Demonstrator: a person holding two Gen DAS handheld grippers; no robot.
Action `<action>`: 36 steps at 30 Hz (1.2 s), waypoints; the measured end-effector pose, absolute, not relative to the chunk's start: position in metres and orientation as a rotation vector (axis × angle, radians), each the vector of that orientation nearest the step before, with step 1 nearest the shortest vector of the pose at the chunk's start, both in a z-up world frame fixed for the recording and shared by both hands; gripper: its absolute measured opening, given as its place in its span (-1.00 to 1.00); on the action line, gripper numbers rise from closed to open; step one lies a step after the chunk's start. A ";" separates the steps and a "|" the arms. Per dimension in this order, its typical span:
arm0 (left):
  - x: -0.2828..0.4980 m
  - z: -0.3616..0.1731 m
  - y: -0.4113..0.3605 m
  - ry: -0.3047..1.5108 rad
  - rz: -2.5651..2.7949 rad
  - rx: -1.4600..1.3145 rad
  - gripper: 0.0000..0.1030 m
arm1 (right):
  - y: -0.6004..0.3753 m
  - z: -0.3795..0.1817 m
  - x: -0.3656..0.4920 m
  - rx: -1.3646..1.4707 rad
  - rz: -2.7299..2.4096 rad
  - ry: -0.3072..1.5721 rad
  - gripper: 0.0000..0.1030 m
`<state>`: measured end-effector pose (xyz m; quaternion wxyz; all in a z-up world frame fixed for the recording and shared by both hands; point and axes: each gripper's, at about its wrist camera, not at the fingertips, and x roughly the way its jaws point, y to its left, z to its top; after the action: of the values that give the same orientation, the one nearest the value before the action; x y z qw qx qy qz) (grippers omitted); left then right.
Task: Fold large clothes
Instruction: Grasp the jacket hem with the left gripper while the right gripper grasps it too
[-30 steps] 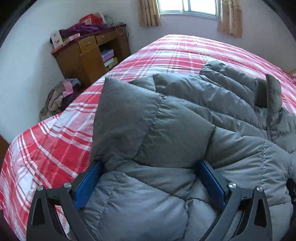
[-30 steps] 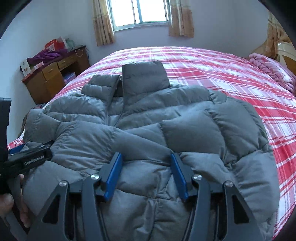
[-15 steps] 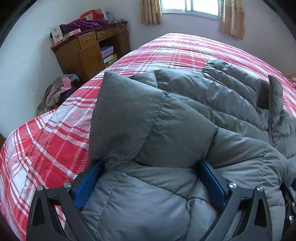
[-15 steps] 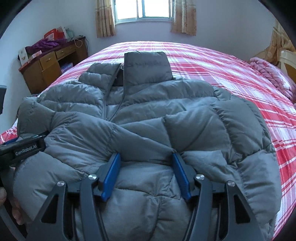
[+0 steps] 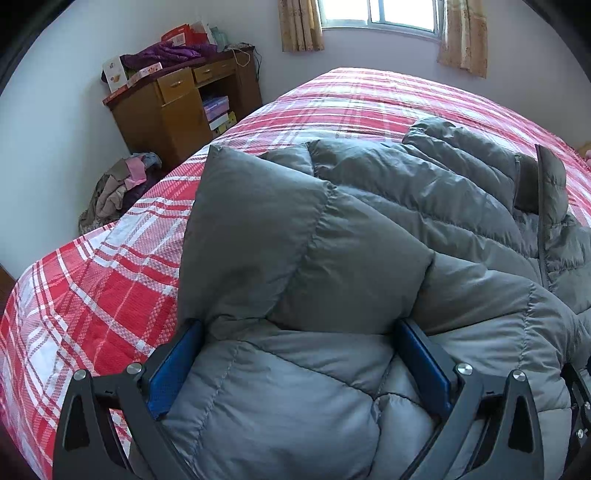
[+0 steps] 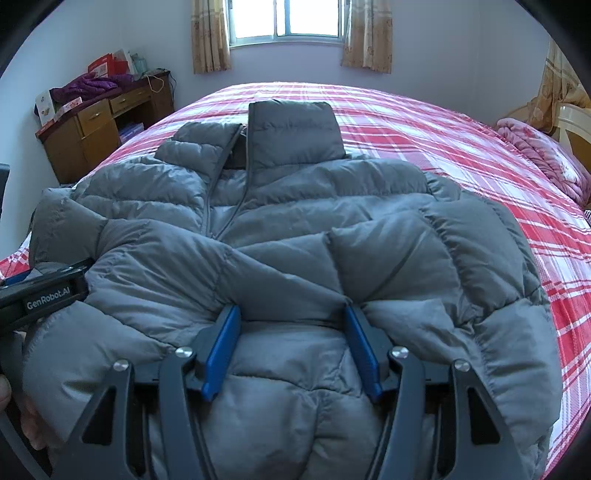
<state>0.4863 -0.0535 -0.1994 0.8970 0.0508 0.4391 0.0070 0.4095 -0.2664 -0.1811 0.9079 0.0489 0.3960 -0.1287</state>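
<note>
A grey puffer jacket point(image 6: 295, 229) lies front up on the red plaid bed point(image 6: 461, 140), zip partly undone and collar point(image 6: 291, 129) towards the window. Its sleeves are folded across the chest. My right gripper point(image 6: 291, 310) is shut on a thick fold of the jacket's near hem, and creases run into its blue pads point(image 6: 221, 343). My left gripper point(image 5: 298, 325) stands wider, closed on the jacket point(image 5: 332, 258) at its left near corner, with padding bulging between the pads point(image 5: 170, 373). The left gripper point(image 6: 44, 295) also shows at the left edge of the right wrist view.
A wooden desk point(image 5: 173, 107) piled with boxes and purple cloth stands left of the bed. A heap of clothes point(image 5: 118, 192) lies on the floor beside it. A pink blanket point(image 6: 543, 155) sits at the bed's far right, and a curtained window point(image 6: 288, 22) is behind.
The right wrist view has shifted and rolled slightly, so the jacket sits more square in it. Both grips on the jacket look the same, and the left gripper has stayed put.
</note>
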 end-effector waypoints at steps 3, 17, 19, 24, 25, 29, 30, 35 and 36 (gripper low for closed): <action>0.483 -0.187 -0.054 0.952 0.008 0.153 0.98 | -0.266 -0.181 0.409 0.104 -0.262 0.821 0.20; 0.596 -0.082 -0.089 0.924 -0.128 0.042 0.98 | -0.335 -0.078 0.475 0.187 -0.203 0.775 0.97; 0.625 -0.088 -0.097 0.977 -0.138 -0.030 0.98 | -0.346 -0.073 0.496 0.200 -0.212 0.770 0.97; 0.681 -0.113 -0.121 1.064 -0.103 -0.081 0.98 | -0.368 -0.077 0.541 0.258 -0.229 0.806 0.97; 0.686 -0.118 -0.126 1.067 -0.102 -0.079 0.98 | -0.371 -0.079 0.548 0.269 -0.235 0.813 0.97; 0.695 -0.136 -0.149 1.076 -0.107 -0.012 0.98 | -0.384 -0.089 0.569 0.300 -0.257 0.833 0.97; 0.697 -0.143 -0.154 1.084 -0.108 0.012 0.98 | -0.387 -0.093 0.575 0.308 -0.261 0.847 0.97; 0.686 -0.155 -0.161 1.070 -0.204 0.044 0.59 | -0.396 -0.115 0.587 0.320 -0.235 0.916 0.94; 0.681 -0.155 -0.160 1.071 -0.252 0.046 0.31 | -0.396 -0.118 0.584 0.319 -0.199 0.927 0.80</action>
<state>0.6809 -0.1598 -0.1546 0.8522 0.0220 0.5089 -0.1197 0.5842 -0.3960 -0.1180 0.8775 0.1530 0.4444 -0.0953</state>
